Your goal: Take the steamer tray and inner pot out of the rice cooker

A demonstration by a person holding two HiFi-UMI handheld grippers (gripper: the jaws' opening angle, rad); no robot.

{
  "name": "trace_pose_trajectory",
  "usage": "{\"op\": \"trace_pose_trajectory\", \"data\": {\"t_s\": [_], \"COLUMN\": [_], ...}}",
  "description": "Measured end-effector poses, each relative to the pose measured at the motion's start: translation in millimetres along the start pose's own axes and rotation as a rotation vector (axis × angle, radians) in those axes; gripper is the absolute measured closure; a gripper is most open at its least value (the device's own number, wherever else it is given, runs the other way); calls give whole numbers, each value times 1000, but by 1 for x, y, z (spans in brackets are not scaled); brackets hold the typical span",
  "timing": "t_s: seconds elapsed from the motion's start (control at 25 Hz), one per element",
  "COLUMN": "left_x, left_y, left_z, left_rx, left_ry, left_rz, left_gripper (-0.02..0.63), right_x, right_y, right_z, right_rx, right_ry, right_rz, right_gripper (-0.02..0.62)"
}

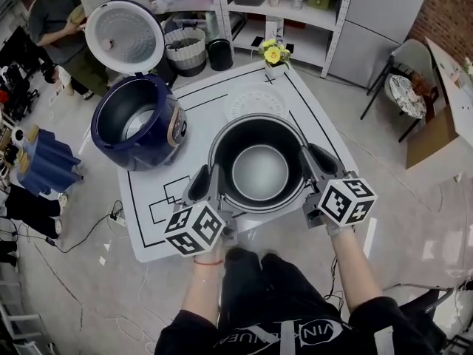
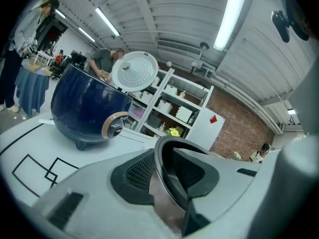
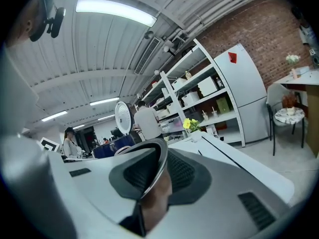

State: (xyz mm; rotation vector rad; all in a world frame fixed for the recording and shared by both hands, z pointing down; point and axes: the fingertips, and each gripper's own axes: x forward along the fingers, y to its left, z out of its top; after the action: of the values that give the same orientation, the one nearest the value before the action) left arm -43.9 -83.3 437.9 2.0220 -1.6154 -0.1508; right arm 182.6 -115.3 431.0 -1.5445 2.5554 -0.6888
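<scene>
Grey floor (image 1: 414,228), white shelving (image 1: 336,28) beside a brick wall (image 1: 451,6), tube lights (image 3: 114,11) overhead.

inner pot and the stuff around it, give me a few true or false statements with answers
1. The left gripper and right gripper each clamp the inner pot by its rim. True.
2. The inner pot sits inside the rice cooker. False: it is out of the cooker, held to the cooker's right in the head view.
3. The cooker's lid is shut. False: it stands open.
4. The steamer tray lies on the table, beyond the pot. True.
</scene>
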Motion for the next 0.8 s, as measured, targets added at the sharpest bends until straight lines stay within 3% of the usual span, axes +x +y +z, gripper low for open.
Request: {"op": "trace_pose_trajectory", "data": {"t_s": [0.4,0.8], "left_x": [13,20], "left_y": [-4,-6], "left_z": [-19,-22], "left_rx": [18,29], "left_ry": [74,77], "left_rz": [-4,-13], "left_gripper": [502,503], "right_x": [-1,1], "right_y": [-23,-34], "right_z": [-16,-22], "right_rx": [29,72], "right_ry": [36,41], "right_rz": [-33,-33], "right_gripper": [526,525]}}
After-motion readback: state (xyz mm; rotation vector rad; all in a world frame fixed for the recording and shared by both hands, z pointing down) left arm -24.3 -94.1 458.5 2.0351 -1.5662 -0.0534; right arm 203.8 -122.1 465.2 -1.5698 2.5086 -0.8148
